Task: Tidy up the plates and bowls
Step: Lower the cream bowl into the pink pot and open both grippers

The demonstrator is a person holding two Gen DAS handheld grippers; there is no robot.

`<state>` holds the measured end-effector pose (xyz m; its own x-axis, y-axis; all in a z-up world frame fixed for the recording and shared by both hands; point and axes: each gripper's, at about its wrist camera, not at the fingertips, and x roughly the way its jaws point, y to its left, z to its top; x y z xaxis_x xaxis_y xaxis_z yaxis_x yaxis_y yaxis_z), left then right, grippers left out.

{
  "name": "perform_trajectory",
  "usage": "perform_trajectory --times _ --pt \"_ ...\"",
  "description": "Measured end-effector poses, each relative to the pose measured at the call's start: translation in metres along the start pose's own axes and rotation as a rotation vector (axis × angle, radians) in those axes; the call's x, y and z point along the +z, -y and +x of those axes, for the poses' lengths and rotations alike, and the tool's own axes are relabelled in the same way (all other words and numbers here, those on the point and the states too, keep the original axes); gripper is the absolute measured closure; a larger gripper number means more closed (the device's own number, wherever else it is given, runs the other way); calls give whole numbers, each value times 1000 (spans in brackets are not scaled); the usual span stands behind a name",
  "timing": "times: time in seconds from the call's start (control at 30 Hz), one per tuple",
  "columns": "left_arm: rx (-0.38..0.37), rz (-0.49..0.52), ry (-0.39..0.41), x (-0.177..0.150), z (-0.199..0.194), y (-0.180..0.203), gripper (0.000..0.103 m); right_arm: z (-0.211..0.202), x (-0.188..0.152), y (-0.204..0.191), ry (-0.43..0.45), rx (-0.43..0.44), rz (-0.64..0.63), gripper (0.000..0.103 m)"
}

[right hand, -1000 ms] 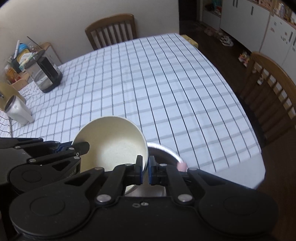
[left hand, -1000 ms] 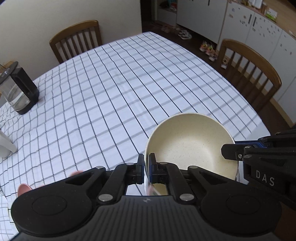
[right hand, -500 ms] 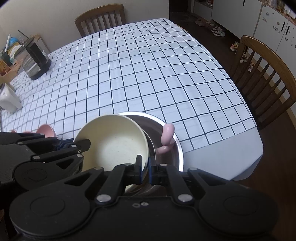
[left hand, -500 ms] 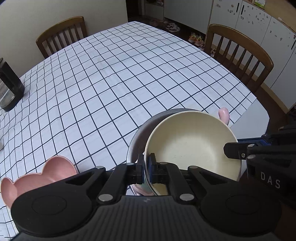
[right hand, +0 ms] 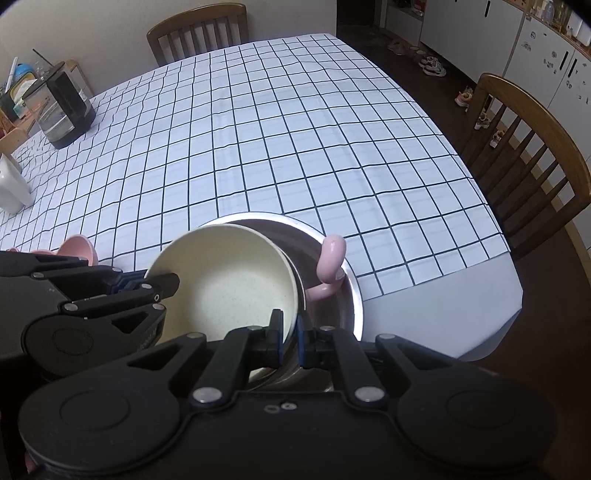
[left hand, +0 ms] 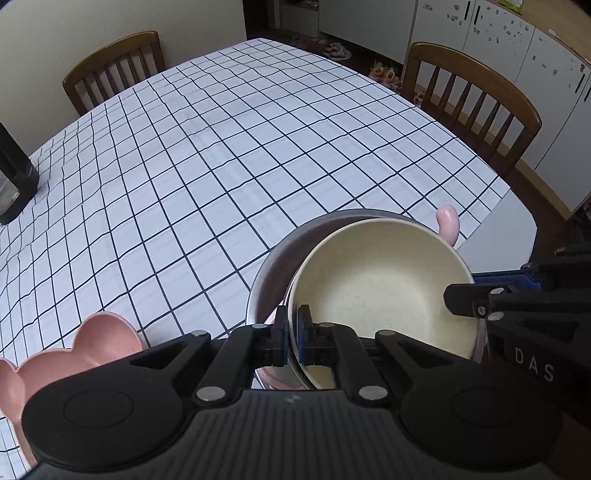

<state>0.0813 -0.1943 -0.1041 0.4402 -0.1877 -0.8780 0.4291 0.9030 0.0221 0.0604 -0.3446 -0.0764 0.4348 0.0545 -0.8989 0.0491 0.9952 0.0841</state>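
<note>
A cream bowl is held by both grippers on opposite rims. My left gripper is shut on its near rim in the left wrist view; my right gripper is shut on its right rim in the right wrist view, where the cream bowl sits tilted over a steel bowl. The steel bowl holds a pink piece with an upright ear-like tip, also seen in the left wrist view. A pink lobed bowl lies to the left on the table.
The checked tablecloth covers the table; its front right edge is close to the bowls. A black kettle and a white container stand at the far left. Wooden chairs stand at the far side and the right.
The cream bowl has come down and back toward the near table edge, over the steel bowl. The pink lobed bowl and the steel bowl have come into view beneath.
</note>
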Motion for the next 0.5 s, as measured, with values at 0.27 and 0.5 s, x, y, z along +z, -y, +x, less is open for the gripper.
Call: perform_trajectory --times 0.27,0.5 --pt "-33 -9 18 2 -4 -5 98 -1 0 0 -4 27 7 83" --pt "-83 -6 48 3 -14 -13 80 -14 -3 1 23 79 -1 68"
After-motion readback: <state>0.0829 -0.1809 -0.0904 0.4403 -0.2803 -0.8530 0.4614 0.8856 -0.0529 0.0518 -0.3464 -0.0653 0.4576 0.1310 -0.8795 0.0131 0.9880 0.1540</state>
